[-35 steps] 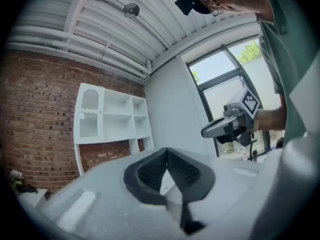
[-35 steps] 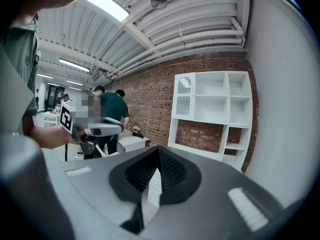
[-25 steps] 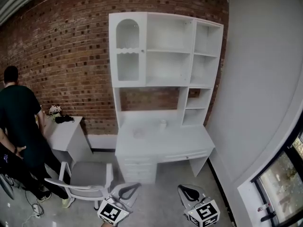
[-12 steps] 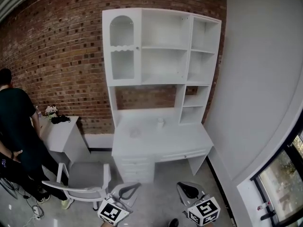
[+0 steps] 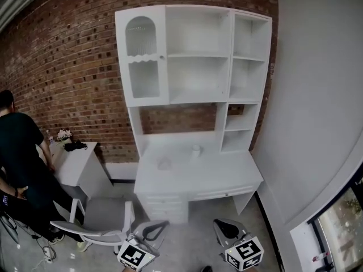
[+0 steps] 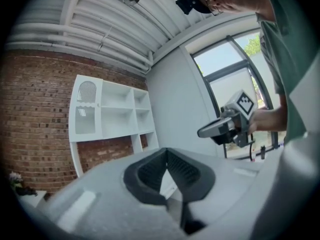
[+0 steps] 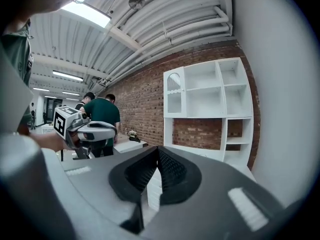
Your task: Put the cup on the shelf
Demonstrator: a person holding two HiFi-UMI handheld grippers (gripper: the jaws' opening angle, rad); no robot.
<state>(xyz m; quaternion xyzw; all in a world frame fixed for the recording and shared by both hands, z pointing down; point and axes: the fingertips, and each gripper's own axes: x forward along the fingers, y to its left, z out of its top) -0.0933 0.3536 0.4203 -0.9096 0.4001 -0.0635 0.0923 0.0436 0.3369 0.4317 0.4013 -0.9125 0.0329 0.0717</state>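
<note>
Nearest, low in the head view, two hand-held claws point forward side by side, each carrying a cube of square markers. The left claw (image 5: 154,229) has its jaws closed tip to tip with nothing between them. The right claw (image 5: 228,229) is likewise closed and empty. Both hang over the grey floor (image 5: 193,248), well short of the table. Just left of the left claw stands a white chair (image 5: 99,220) with a grey seat, set apart from the table. Beyond the claws is the white table (image 5: 227,177), with drawers (image 5: 164,204) under its left half. The cup (image 5: 196,150), small and white, stands upright on the tabletop toward the back, near the middle, well apart from both claws. A faint pale object (image 5: 164,163) lies on the table to the cup's left; I cannot tell what it is. Rising from the table's back edge is the white shelf unit (image 5: 198,55), with an arched door at upper left, open shelves in the middle and cubbies down the right. Off to the left, a person (image 5: 20,152) in a dark shirt stands beside a small white cabinet (image 5: 79,166) bearing flowers (image 5: 64,135). Behind everything is a red brick wall (image 5: 68,67).
</note>
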